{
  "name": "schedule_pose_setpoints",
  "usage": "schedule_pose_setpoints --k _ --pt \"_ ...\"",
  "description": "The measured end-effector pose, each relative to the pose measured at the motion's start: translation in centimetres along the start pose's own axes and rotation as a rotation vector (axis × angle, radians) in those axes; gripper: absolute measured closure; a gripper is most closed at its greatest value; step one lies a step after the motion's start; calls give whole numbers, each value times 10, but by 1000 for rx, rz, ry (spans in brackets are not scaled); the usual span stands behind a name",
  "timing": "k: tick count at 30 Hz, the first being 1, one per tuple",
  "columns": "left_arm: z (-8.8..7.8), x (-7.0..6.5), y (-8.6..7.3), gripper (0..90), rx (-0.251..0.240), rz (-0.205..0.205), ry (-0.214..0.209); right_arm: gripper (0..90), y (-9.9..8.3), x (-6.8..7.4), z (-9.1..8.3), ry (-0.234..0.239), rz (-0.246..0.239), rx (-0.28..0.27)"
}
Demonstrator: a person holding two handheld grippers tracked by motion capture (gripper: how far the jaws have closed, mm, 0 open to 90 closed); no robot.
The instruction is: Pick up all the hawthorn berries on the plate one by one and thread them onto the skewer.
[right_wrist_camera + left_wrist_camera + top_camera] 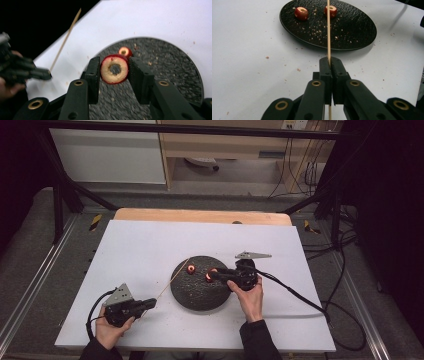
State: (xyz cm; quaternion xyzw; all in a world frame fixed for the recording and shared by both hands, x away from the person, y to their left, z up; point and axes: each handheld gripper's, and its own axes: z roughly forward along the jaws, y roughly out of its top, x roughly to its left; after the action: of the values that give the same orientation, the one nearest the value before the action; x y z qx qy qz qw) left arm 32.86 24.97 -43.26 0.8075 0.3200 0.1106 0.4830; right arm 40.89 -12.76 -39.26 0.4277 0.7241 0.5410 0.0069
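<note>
Clearly the work in hand is threading cored red fruit onto a thin wooden skewer (170, 284). Starting at the lower left of the high view, the left gripper (148, 304) has its jaws pressed together on the skewer near its lower end; in the left gripper view the stick (328, 30) runs up the middle of the frame over the black plate (352, 30). It looks light, slender and springy, so a grip low on the shaft leaves a long free tip that will likely wobble and could snap if pushed sideways.

Moving right, a loose fruit piece (190, 268) lies on the plate (197, 295) at the centre of the high view, left of the held one.

Further right, the right gripper (212, 275) is clamped on the other fruit piece (114, 69), shown in the middle of the right gripper view with its cored hole facing the camera. The jaws press on its red skin at either side. It appears small, light, soft-fleshed and crumbly, judging by the crumbs (318, 31) on the plate, so a gentle squeeze across the skin, leaving the hole clear, seems the right hold.
</note>
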Motion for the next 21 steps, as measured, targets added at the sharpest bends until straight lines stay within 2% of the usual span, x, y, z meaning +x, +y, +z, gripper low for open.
schedule_pose_setpoints --k 4,5,8,9,10,21 --pt "1 -1 0 882 -2 -5 2 630 -4 1 0 6 43 -89" --pt "1 -1 0 881 -3 -5 0 630 -6 3 1 7 59 -135" --pt "2 -2 0 881 -5 -3 1 630 -6 5 2 14 78 -174" --pt "2 -2 0 881 -7 -4 0 631 -8 6 3 22 89 -220" --pt "3 -2 0 881 -8 -5 1 631 -8 6 3 22 89 -220" --pt "5 -5 1 881 -19 -14 3 632 -14 12 16 43 203 -436"
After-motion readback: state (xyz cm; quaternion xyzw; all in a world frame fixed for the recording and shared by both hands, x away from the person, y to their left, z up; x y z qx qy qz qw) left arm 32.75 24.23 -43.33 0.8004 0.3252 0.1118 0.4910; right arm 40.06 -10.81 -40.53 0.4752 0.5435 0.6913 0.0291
